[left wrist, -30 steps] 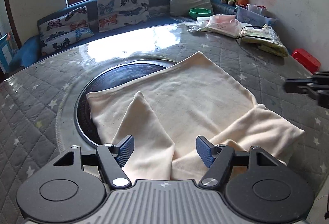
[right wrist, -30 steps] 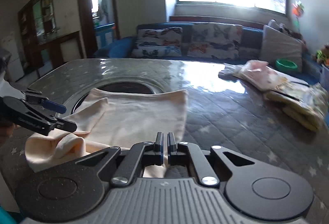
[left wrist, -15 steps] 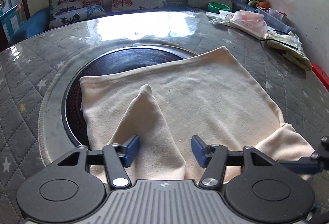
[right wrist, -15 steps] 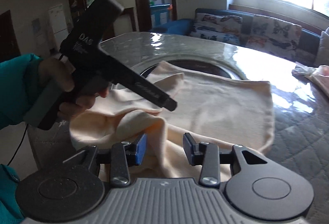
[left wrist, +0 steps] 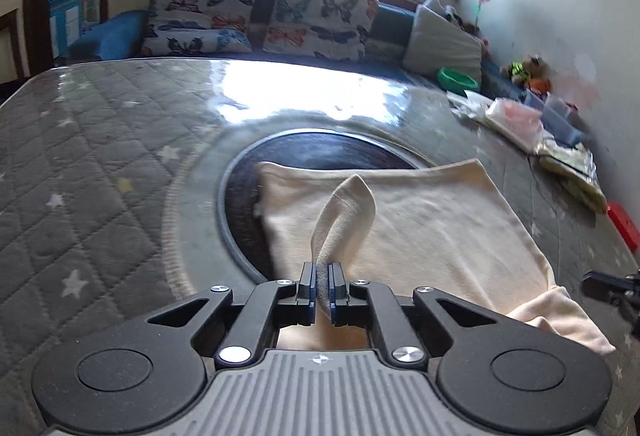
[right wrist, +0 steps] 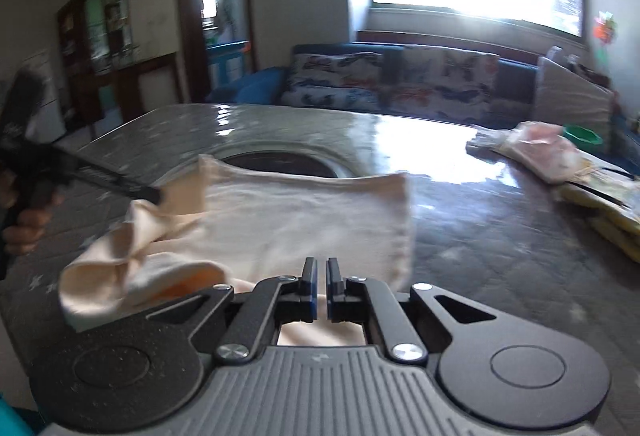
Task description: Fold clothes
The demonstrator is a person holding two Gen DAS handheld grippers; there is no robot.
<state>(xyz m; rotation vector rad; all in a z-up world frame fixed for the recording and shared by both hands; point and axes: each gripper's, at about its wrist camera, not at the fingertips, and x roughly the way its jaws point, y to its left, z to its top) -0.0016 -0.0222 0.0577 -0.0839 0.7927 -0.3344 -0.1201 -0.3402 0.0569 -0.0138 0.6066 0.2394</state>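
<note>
In the left wrist view, the quilted grey counter (left wrist: 100, 164) with its small star print filled the left of the frame, and a dark round inset (left wrist: 304, 152) sat at its centre. The cream garment (left wrist: 432, 224) lay spread flat from that inset toward the lower right, its far edge crossing the dark circle. At the bottom centre the left gripper (left wrist: 322, 290) was clenched on a sleeve (left wrist: 344, 220) of the garment, which rose in a narrow twisted loop above the blue pads. At the lower right the garment's other sleeve (left wrist: 560, 316) hung over the counter's near edge, and the dark tip of the right gripper (left wrist: 612, 288) showed just beside it at the frame's edge. In the upper right, a heap of bagged items (left wrist: 560, 144) sat on the far side of the counter by the wall, with a green bowl (left wrist: 456, 78) and butterfly cushions (left wrist: 320, 20) on the bench behind.

In the right wrist view, a hand (right wrist: 24, 220) at the far left held the left gripper (right wrist: 156, 194), whose tip met a raised fold of the cream garment (right wrist: 304, 220). A bunched sleeve (right wrist: 136, 276) lay at the lower left. At the bottom centre the right gripper (right wrist: 321, 288) had its pads drawn nearly together over the garment's near edge; whether cloth sat between them could not be told. The picture was blurred. At the right, the bagged items (right wrist: 560, 164) lay on the counter (right wrist: 500, 256).
</note>
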